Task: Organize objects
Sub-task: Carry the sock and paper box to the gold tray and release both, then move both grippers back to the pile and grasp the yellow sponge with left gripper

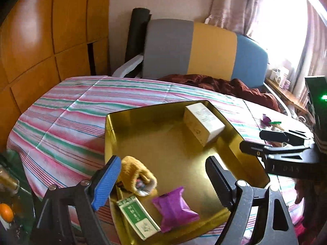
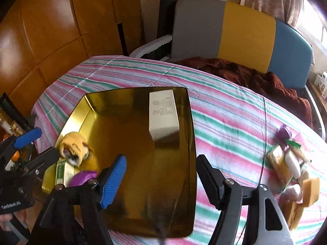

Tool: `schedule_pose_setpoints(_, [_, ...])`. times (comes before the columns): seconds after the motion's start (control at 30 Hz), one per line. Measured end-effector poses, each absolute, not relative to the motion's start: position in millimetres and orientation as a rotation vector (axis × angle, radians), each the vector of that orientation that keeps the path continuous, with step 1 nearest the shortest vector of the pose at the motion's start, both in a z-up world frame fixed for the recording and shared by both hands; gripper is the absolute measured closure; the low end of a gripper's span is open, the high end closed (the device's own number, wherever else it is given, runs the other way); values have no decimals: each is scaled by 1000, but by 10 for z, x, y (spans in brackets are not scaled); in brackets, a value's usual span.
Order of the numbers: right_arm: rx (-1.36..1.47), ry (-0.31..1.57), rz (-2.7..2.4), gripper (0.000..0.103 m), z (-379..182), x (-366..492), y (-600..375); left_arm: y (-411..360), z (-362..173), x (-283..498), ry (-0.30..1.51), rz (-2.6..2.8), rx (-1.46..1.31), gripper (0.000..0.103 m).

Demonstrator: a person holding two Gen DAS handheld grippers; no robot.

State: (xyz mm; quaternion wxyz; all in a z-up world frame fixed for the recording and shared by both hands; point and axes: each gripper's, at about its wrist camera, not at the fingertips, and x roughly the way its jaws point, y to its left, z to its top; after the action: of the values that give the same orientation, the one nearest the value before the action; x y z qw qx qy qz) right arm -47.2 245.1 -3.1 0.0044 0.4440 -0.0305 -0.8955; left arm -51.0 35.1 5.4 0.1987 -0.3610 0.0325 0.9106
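Note:
A gold metal tray (image 1: 173,153) (image 2: 126,126) lies on the striped bedspread. A white box (image 1: 202,122) (image 2: 163,114) sits at its far end. At its near left corner lie a yellow knitted piece (image 1: 134,173) (image 2: 75,147), a green-and-white box (image 1: 139,216) (image 2: 63,171) and a purple packet (image 1: 175,208) (image 2: 83,177). My left gripper (image 1: 162,161) (image 2: 48,143) hangs open above that corner, nothing between its fingers. My right gripper (image 2: 161,159) (image 1: 253,140) is open and empty too, over the tray's near right part.
Several loose packets and small boxes (image 2: 290,163) are piled on the bedspread right of the tray. A crumpled brown cloth (image 2: 255,75) lies by the grey, yellow and blue headboard (image 2: 245,30). Wooden wardrobe doors (image 1: 40,40) stand on the left, and an orange fruit (image 1: 6,212) sits beside the bed.

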Motion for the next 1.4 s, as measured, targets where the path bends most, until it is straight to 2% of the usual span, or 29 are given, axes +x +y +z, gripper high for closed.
schedule_pose_setpoints(0.43, [1386, -219, -2933, 31, 22, 19, 3012, 780, 94, -227, 199, 2447, -950, 16])
schedule_pose_setpoints(0.8, [1433, -445, -3093, 31, 75, 522, 3970, 1215, 33, -69, 288, 2325, -936, 16])
schedule_pose_setpoints(1.2, [1390, -999, -3303, 31, 52, 1345, 5186, 1918, -83, 148, 406, 2115, -908, 16])
schedule_pose_setpoints(1.4, [1252, -1470, -3182, 28, -168, 1696, 5599, 2393, -164, 327, 463, 1972, -897, 16])
